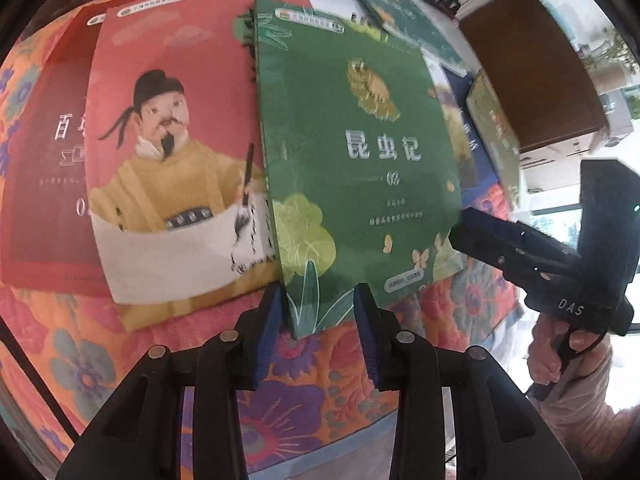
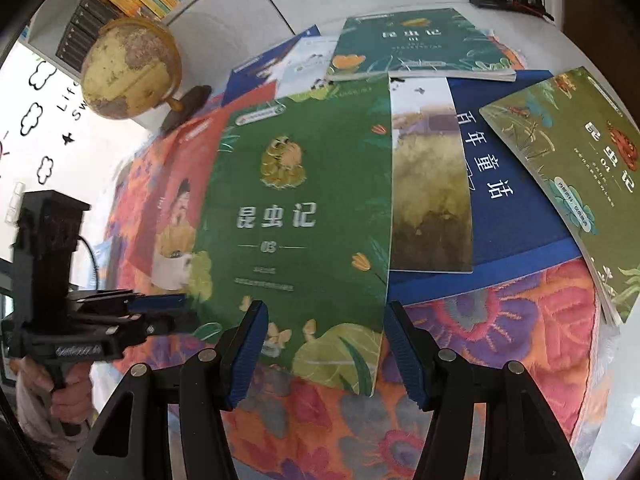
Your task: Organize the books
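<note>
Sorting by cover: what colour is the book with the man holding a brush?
Coral red cover, clearest in the left wrist view.

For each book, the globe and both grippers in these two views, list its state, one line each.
Green insect book: closed, flat, cover up, overlapping its neighbours.
Red portrait book: closed, flat, partly under the green one.
Blue fairy-tale book: closed, flat, partly covered.
Globe: upright.
Left gripper: open, jaws astride the green book's corner.
Right gripper: open.
</note>
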{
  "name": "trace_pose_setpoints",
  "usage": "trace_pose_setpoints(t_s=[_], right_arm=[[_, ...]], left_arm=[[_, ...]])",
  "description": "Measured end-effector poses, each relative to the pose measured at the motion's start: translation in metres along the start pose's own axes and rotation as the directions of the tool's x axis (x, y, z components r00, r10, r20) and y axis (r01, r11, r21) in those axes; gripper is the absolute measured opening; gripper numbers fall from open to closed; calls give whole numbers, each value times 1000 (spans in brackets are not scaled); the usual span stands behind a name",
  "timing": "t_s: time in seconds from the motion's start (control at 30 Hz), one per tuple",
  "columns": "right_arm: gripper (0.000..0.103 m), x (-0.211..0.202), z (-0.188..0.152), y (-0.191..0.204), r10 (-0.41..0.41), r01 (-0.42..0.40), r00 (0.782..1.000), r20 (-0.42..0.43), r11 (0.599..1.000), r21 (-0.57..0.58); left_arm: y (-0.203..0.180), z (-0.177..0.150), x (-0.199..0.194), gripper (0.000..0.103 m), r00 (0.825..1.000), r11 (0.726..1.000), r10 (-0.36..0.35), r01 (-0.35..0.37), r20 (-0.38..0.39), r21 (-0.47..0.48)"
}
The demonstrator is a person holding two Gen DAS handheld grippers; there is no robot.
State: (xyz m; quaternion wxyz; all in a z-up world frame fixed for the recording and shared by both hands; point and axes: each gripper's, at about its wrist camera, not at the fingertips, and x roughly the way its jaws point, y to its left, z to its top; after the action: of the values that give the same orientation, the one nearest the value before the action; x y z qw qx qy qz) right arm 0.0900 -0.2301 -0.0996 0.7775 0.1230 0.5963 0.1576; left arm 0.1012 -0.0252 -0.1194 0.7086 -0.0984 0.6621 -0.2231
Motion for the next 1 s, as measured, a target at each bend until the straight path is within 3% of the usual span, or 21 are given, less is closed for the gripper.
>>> trace_pose_setpoints(t_s=[0.1,0.27,0.33,0.47,0.53,0.67,0.77,0.87,0.93,1.0], right_arm=[[60,-5,-6,-4,40,-40,999,-17,999,11],[59,-8,-26,-18,130,-132,980,-152,991,-5],[59,-8,-26,-29,108,-107,985,-134,994,17],[57,-2,-21,-53,263,-252,959,-106,962,104],[53,0,-18,-57,291,-281,951,-100,954,102],[35,4,-13,-66,324,-313,941,-97,943,116],[31,8,-9,-70,378,-365,922,-85,921,136],[18,11,-6,-71,364,-352,926,-98,928,123],[17,14,-8,-76,385,-369,919,-92,917,150],[16,12,-10,-74,371,-356,924,-92,923,144]], left_arm=[[-7,-10,4,32,1000,1000,8,-8,-20,-8],[0,-31,7,32,994,995,-85,81,-70,-64],[7,-23,6,32,993,990,-104,98,-54,-100],[12,0,8,30,990,982,-138,133,-25,-131],[14,6,12,28,987,977,-158,152,-33,-152],[21,13,13,26,981,967,-192,186,-19,-173],[17,16,16,26,978,966,-205,199,-22,-164],[17,18,16,26,978,967,-207,200,-25,-158],[21,17,14,25,976,963,-215,208,-21,-172],[23,18,14,23,977,961,-213,204,-27,-187]])
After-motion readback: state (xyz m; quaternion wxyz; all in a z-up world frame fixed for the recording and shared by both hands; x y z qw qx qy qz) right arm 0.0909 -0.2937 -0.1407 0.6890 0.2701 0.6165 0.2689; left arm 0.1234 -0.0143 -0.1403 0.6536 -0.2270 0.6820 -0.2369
